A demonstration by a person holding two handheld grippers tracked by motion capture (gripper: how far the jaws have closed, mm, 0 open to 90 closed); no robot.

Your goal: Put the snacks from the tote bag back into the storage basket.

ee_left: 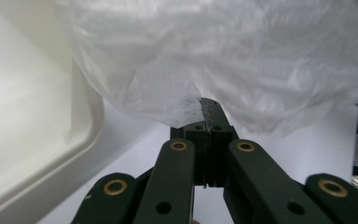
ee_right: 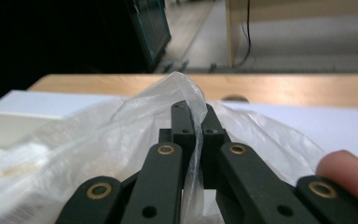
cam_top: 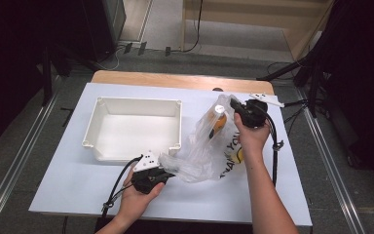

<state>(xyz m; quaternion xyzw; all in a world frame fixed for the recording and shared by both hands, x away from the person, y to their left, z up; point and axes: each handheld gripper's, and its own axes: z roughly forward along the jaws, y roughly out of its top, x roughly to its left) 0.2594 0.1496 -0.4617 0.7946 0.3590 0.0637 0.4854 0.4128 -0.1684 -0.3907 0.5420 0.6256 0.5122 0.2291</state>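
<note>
On the white tabletop, just right of an empty white tray, lies a thin clear plastic bag with a bottle standing tilted inside it, orange below a pale cap. The left gripper sits at the bag's near-left edge; in the left gripper view its jaws are pressed fully together with a fold of the film pinched between their tips. The right gripper is at the bag's far, upper edge beside the bottle's cap, and in the right gripper view its jaws are likewise closed tight on a strip of plastic that runs down between them.

The step in hand looks like taking hold of the bag at two opposite edges, and both holds appear made. The next move probably calls for drawing the two edges apart or lifting them together, gently, since the film is thin and could slip from either pinch, and the bottle's weight could tip it out of the opening.
</note>
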